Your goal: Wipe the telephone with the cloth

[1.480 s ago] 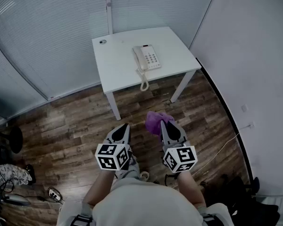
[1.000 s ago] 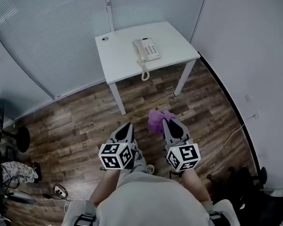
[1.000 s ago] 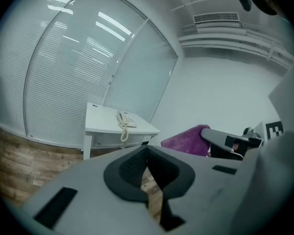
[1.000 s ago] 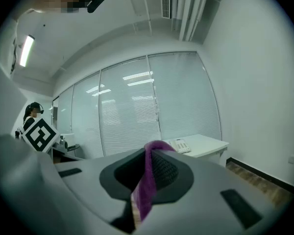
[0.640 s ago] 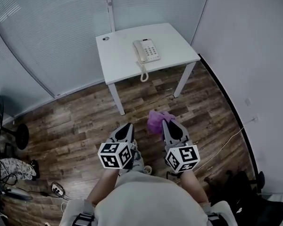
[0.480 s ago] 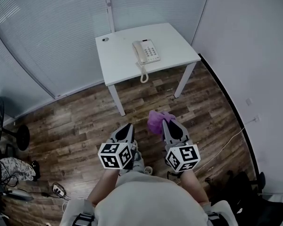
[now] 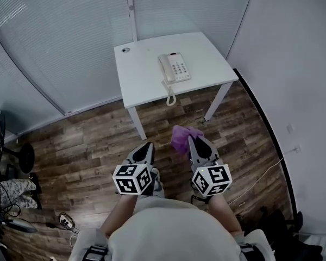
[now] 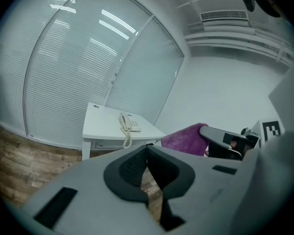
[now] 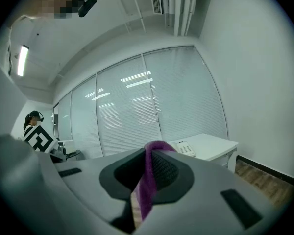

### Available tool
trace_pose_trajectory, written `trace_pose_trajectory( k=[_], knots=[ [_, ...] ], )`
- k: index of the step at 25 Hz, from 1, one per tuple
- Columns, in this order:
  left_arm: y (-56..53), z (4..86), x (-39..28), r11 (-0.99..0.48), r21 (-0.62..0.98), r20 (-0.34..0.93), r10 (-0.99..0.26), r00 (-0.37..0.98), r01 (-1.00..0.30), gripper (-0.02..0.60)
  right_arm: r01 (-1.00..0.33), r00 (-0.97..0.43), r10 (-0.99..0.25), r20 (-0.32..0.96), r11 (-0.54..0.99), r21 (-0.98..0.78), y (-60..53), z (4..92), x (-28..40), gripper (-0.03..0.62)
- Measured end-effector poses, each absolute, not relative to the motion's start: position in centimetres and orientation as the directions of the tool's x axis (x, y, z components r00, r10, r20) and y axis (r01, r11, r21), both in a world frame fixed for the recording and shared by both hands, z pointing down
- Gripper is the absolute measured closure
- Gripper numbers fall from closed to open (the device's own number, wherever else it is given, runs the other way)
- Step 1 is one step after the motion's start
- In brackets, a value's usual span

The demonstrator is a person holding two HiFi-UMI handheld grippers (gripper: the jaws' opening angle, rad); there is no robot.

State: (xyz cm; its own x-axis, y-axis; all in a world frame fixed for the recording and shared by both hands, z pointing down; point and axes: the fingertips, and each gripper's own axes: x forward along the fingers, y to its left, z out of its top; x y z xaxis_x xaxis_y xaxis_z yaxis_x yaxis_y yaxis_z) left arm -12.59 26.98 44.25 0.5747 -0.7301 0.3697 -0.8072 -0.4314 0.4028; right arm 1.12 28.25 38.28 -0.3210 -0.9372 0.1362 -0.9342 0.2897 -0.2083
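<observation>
- Floorboards (image 7: 87, 140) of dark wood lie beneath both of your tools, which you hold side by side in front of your body, pointing toward the white table (image 7: 144, 83).
- Your left gripper (image 7: 146, 144) is clenched on nothing. In the left gripper view its dark pads meet along a thin seam, and only floor shows behind them.
- Your right gripper (image 7: 192, 139) is clamped on the purple cloth (image 7: 180, 136). In the right gripper view the fabric runs as a strip between the pads and folds over the tips.
- From your head view the cloth bunches out ahead of the right gripper's tips and leans toward the left gripper. It hangs over the floor, well short of the table's near edge and touching nothing there.
- The table stands beyond the grippers, with its far edge near the window blinds (image 7: 60, 37) and its right edge near a plain wall (image 7: 293, 48).
- The telephone (image 7: 175, 68) lies flat on the tabletop, a little right of the middle. You see the handset resting along its left side and the keypad on its right.
- Its coiled cord (image 7: 169, 95) runs from the telephone to the table's near edge and droops over it.
- A small round fitting (image 7: 125, 50) sits by the table's far left corner, well apart from the telephone.
</observation>
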Motion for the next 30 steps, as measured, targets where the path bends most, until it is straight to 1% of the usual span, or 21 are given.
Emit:
trace_pose_trajectory(
  k=[13, 22, 30],
  knots=[
    [18.4, 43.3, -14.5, -0.418, 0.433, 0.338, -0.746, 0.574, -0.798, 0.561, -0.93, -0.342, -0.928, 0.146, 0.311, -0.198, 19.2, 37.3, -1.2, 0.551],
    [13.2, 43.7, -15.2, -0.452, 0.447, 0.334, -0.716, 0.613, -0.772, 0.561, -0.948, -0.287, -0.945, 0.154, 0.257, -0.188, 15.0, 37.6, -1.8, 0.551],
    [8.7, 44.1, -15.9, -0.489, 0.438, 0.33, -0.694, 0.64, -0.755, 0.561, -0.96, -0.243, -0.961, 0.136, 0.218, -0.176, 11.0, 37.7, -2.6, 0.551]
  ],
)
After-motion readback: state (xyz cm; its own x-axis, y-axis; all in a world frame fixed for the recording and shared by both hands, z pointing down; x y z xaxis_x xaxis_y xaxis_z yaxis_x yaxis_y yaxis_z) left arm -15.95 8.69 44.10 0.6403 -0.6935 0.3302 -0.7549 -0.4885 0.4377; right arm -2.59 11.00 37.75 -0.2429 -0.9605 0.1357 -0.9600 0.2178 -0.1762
